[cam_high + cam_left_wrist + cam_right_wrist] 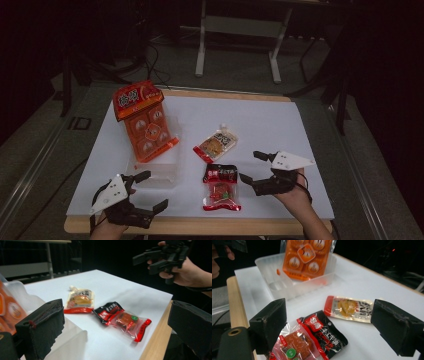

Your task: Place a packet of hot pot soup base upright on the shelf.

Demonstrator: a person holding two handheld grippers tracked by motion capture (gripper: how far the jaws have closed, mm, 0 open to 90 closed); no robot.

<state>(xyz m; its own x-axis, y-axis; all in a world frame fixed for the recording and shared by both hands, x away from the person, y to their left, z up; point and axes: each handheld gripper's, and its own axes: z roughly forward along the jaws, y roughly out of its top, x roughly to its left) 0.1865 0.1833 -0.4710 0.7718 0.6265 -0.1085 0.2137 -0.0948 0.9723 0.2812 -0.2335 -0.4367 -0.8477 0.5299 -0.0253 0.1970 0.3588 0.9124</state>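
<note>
**Snack packets and clear tray on white sheet**

High view: glossy red-and-black packet (221,186) lies flat at 6 o'clock, between left gripper (148,190), jaws wide, and right gripper (254,166), jaws wide. Crinkled cream packet (216,144) at its 12 o'clock.

Left gripper view: padded black jaws, nothing between them.

Right gripper view: translucent plastic tray (272,265) holds a tilted orange pouch (308,257), at 12 o'clock.

Each claw is matte black with two blocky, ridged jaws. The left claw (145,191) and right claw (255,167) each carry a grey three-cornered plate with small screws.
</note>
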